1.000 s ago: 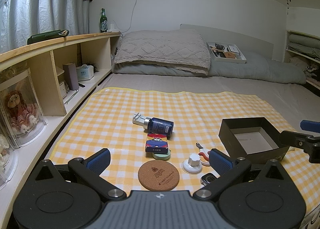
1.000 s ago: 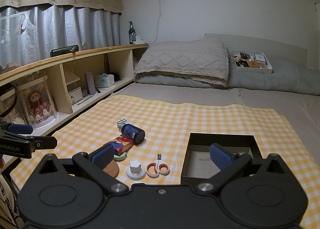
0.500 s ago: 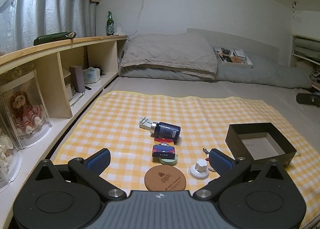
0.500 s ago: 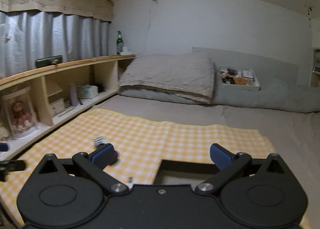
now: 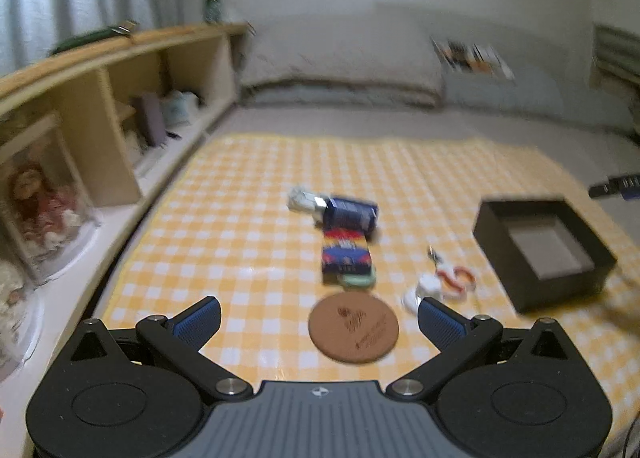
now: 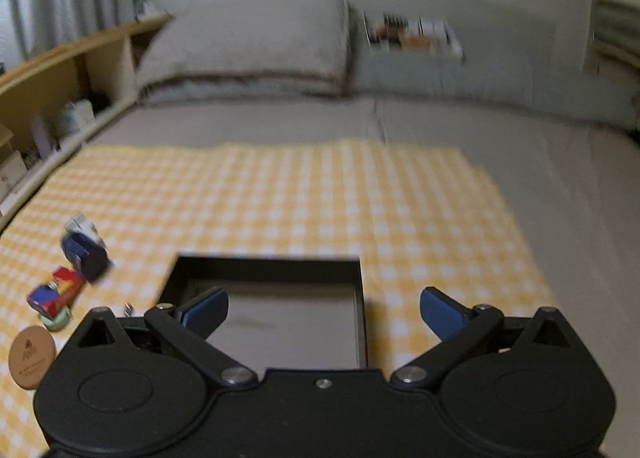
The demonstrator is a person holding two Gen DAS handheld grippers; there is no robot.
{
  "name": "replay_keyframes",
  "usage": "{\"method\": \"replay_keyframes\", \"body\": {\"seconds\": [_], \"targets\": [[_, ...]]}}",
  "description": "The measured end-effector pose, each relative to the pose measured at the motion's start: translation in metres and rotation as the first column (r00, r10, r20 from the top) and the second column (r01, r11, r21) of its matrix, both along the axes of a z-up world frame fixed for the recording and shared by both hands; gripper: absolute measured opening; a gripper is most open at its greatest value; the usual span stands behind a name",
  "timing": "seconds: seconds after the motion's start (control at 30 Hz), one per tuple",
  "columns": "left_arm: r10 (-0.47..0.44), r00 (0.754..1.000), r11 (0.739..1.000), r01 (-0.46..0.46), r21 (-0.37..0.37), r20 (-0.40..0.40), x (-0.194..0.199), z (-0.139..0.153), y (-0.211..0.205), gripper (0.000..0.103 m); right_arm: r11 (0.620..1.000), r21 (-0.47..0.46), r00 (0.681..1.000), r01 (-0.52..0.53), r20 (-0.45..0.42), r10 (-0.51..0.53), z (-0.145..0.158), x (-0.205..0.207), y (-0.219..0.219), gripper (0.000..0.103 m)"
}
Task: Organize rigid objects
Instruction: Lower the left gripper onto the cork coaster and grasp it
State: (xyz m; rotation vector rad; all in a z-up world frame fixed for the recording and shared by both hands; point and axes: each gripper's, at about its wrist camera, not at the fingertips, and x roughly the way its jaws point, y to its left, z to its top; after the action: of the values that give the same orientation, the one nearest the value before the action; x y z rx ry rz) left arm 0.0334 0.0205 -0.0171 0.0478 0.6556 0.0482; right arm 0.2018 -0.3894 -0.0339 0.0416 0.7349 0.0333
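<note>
- Checked cloth (image 5: 256, 242) spread on the bed: it carries every item of the task; no item has been lifted from it, so the sorting is judged to be at its very start
- Black box (image 5: 548, 254), near the right edge of the cloth: open, and nothing shows inside it in either view; all items remain to be placed
- Left gripper (image 5: 318, 318): tongs released, holding nothing, above the near edge of the cloth, just in front of the cork coaster (image 5: 354, 332)
- Right gripper (image 6: 322, 312): tongs released, holding nothing, poised over the near side of the box
- Dark blue bottle (image 5: 348, 213), lying on its side near the middle of the cloth
- Colourful small box (image 5: 346, 256), resting partly on a green disc (image 5: 358, 281)
- White knob (image 5: 424, 292) and red-handled scissors (image 5: 454, 278), between the coaster and the black box; blurred
</note>
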Motion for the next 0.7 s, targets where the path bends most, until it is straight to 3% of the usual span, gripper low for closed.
{"method": "replay_keyframes", "body": {"seconds": [0.1, 0.2, 0.3, 0.4, 0.47, 0.57, 0.7], "targets": [[-0.069, 0.993, 0.997, 0.070, 0.012, -0.095, 0.020, -0.008, 0.000, 0.103, 1.000, 0.006, 0.997, 0.015, -0.071, -0.014, -0.018, 0.011, -0.004, 0.102], [-0.111, 0.982, 0.993, 0.115, 0.018, -0.151, 0.039, -0.015, -0.003, 0.103, 1.000, 0.017, 0.990, 0.021, -0.137, -0.018, -0.032, 0.015, -0.011, 0.090], [-0.142, 0.973, 0.987, 0.152, 0.045, -0.180, 0.062, -0.023, -0.008, 0.103, 0.999, 0.039, 0.979, 0.033, -0.203, -0.024, -0.043, 0.021, -0.014, 0.069], [-0.170, 0.963, 0.984, 0.179, 0.026, -0.212, 0.083, -0.034, -0.012, 0.103, 0.998, 0.051, 0.968, 0.043, -0.250, -0.029, -0.051, 0.023, -0.016, 0.046], [-0.181, 0.954, 0.982, 0.189, 0.009, -0.238, 0.094, -0.043, -0.014, 0.103, 0.998, 0.039, 0.962, 0.047, -0.272, -0.035, -0.056, 0.025, -0.016, 0.025], [-0.196, 0.935, 0.978, 0.210, 0.014, -0.295, 0.108, -0.060, -0.017, 0.103, 0.999, 0.031, 0.962, 0.045, -0.272, -0.035, -0.057, 0.027, -0.016, 0.016], [-0.200, 0.909, 0.977, 0.214, -0.004, -0.367, 0.121, -0.081, -0.018, 0.103, 0.998, 0.029, 0.962, 0.059, -0.269, -0.049, -0.056, 0.029, -0.018, 0.011]]}}
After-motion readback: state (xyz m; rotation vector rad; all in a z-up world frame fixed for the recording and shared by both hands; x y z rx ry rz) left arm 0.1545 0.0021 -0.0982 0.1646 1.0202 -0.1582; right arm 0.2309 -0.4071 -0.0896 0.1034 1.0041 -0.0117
